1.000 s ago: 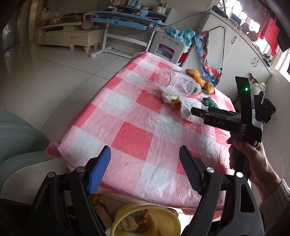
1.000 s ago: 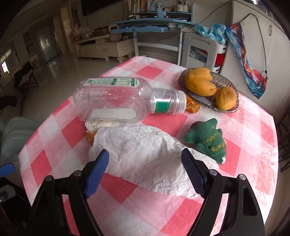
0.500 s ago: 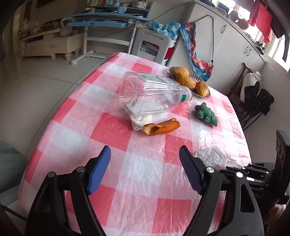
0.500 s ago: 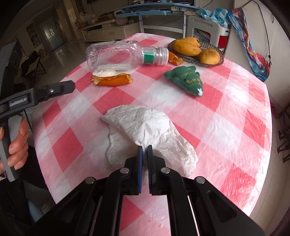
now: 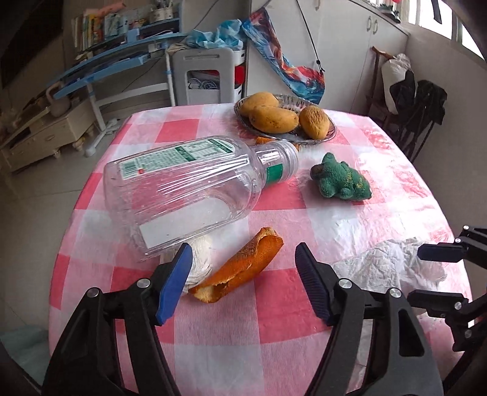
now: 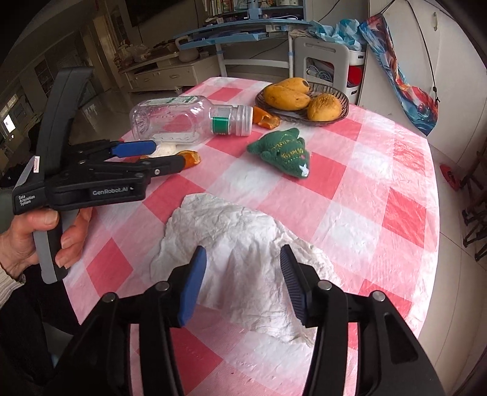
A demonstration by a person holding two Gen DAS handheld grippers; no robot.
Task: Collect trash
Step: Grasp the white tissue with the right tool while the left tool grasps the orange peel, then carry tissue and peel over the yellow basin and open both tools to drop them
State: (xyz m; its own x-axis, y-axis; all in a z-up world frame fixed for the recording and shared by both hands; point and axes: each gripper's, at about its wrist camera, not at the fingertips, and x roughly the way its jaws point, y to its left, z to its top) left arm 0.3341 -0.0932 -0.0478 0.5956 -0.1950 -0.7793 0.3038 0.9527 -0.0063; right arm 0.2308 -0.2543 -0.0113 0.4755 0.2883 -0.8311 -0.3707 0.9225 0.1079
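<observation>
Left wrist view: left gripper [image 5: 243, 280] pitched down over the near part of the desk [image 5: 395, 195], jaws apart and just been closing a little, orange peel [image 5: 240, 269] lying between them on the cloth, pads not touching it. Blue left pad sits right by a small white wad [image 5: 201, 259] tucked under the base of the empty plastic bottle [image 5: 188, 185], which lies on its side, cap toward the fruit plate [image 5: 331, 132]. Right wrist view: right gripper [image 6: 242, 281] also angled down, jaws part open and just been opening, over the crumpled white tissue [image 6: 240, 240], nothing pinched. A hand [image 6: 27, 234] holds the left gripper's handle at frame left. Near desk edge is just below both grippers; right edge curves off close to the tissue. Open cloth to the right of the tissue and around the green plush toy [image 6: 283, 152]. A second peel piece [image 6: 266, 118] touches the bottle cap beside the plate of mangoes [image 6: 286, 96]. Pink-white checked plastic cloth, tiled floor [image 5: 39, 170], blue study desk [image 6: 243, 29] and white cabinets [image 5: 350, 51] behind.
</observation>
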